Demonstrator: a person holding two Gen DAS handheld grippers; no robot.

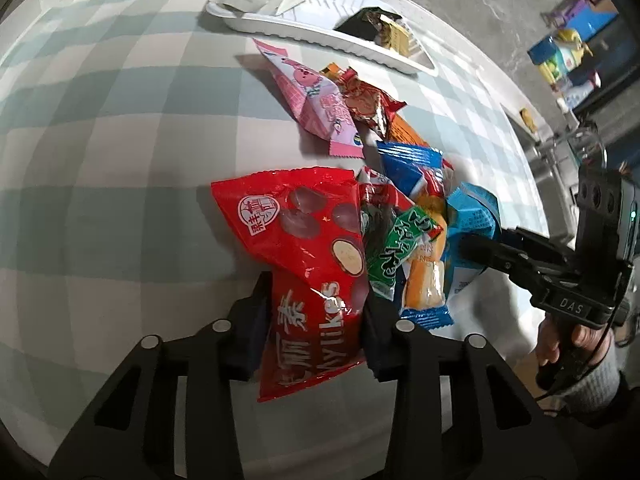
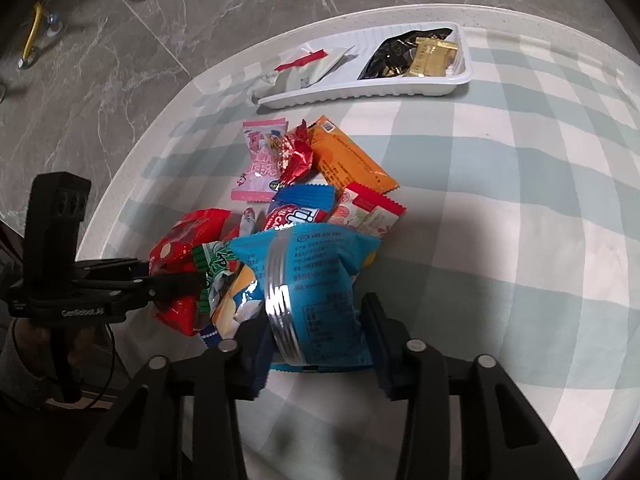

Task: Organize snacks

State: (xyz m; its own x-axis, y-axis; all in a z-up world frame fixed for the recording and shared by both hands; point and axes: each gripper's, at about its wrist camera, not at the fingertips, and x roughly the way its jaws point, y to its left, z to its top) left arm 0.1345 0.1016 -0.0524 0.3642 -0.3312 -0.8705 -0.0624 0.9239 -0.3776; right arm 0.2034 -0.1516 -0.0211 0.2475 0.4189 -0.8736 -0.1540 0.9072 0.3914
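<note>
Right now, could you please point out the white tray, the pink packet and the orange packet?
White tray (image 2: pixel 360 94), right wrist view, front wall.
Pink packet (image 1: pixel 316 104), left wrist view, printed middle.
Orange packet (image 2: pixel 352 160), right wrist view, back face.

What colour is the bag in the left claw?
Red bag, with white writing; the left wrist view shows it best.

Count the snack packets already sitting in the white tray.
3, maybe more hidden: a white packet with a red strip at the white tray's left end, a black packet and a gold one at its right.
</note>
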